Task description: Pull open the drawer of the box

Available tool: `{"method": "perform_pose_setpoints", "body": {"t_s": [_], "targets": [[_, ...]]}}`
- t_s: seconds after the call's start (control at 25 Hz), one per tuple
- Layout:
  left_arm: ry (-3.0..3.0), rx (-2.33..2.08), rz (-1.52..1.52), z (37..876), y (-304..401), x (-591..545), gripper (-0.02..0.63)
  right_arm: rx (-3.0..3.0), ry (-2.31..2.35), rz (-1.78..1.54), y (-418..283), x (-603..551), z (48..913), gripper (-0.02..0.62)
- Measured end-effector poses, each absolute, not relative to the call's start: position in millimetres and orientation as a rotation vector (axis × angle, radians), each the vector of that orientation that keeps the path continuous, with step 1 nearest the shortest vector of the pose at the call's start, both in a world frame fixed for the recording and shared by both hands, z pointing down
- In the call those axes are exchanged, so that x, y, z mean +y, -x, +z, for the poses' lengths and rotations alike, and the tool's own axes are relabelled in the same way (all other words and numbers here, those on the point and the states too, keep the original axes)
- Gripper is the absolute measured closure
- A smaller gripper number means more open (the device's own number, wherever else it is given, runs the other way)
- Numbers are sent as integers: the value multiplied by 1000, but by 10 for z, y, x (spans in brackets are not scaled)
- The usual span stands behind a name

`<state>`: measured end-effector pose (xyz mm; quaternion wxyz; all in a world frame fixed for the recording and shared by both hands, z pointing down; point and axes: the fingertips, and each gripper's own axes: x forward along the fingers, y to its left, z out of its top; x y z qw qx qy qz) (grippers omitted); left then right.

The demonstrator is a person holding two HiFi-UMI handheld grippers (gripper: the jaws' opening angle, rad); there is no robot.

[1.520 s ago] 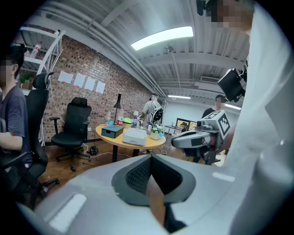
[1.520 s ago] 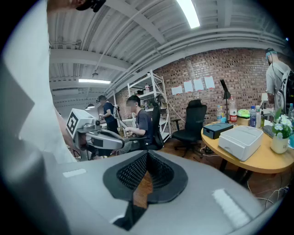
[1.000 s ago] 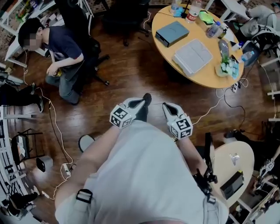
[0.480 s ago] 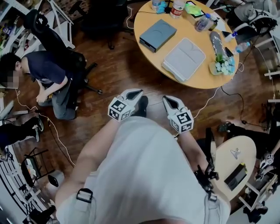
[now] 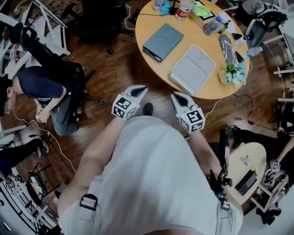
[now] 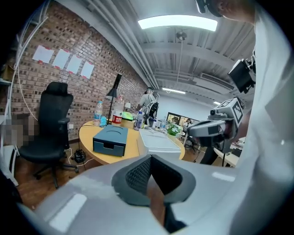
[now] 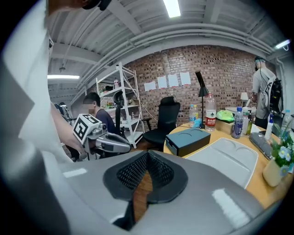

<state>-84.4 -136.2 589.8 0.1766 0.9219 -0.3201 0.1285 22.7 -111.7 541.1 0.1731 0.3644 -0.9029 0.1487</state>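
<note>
The box (image 5: 163,41) is a flat blue-grey case on the round wooden table (image 5: 147,23). Its drawer front (image 6: 108,147), with a small recessed handle, stands closed and faces the table's edge. Both grippers hang over the wooden floor in front of my body, well short of the table. My left gripper (image 5: 140,89) is shut with nothing in it; its jaws meet at the tip (image 6: 150,158). My right gripper (image 5: 176,96) is likewise shut and empty (image 7: 146,158). The box (image 7: 190,139) lies ahead of both.
A white tray (image 5: 193,69) lies beside the box, with bottles (image 5: 183,8) and a potted plant (image 5: 235,72) further along the table. A black office chair (image 6: 48,124) stands left of the table. A person (image 5: 41,89) crouches at the left among floor cables. A small round table (image 5: 245,172) is at lower right.
The round table and box have drawn nearer and shifted left in the head view as I step towards them. Both grippers stay shut and keep their place before my body.
</note>
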Motion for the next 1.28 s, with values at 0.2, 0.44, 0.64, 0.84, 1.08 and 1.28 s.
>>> {"method": "perform_pose_setpoints", "body": {"t_s": [0.2,0.44,0.64,0.84,1.08,1.28], "targets": [[-2623,-922,458,6054,944,-1737,600,-2529,-1088,449,-232,-1413,5394,588],[-2676,-983,531,6108,972,-2085,601,-2524,-1132,489,-242,-1675,5383,588],[-2679,-969,611,6268,952,-2277,600,-2510,-1140,507,-194,-1893,5448,588],[-2714,-949,747,6366,885,-2445,600,-2511,-1107,494,-79,-2085,5498,589],[-2728,-936,939,6588,883,-2664,600,-2517,-1088,503,25,-2223,5518,588],[-2886,-845,1287,6771,837,-2892,600,-2502,-1111,577,-14,-2227,5561,588]]}}
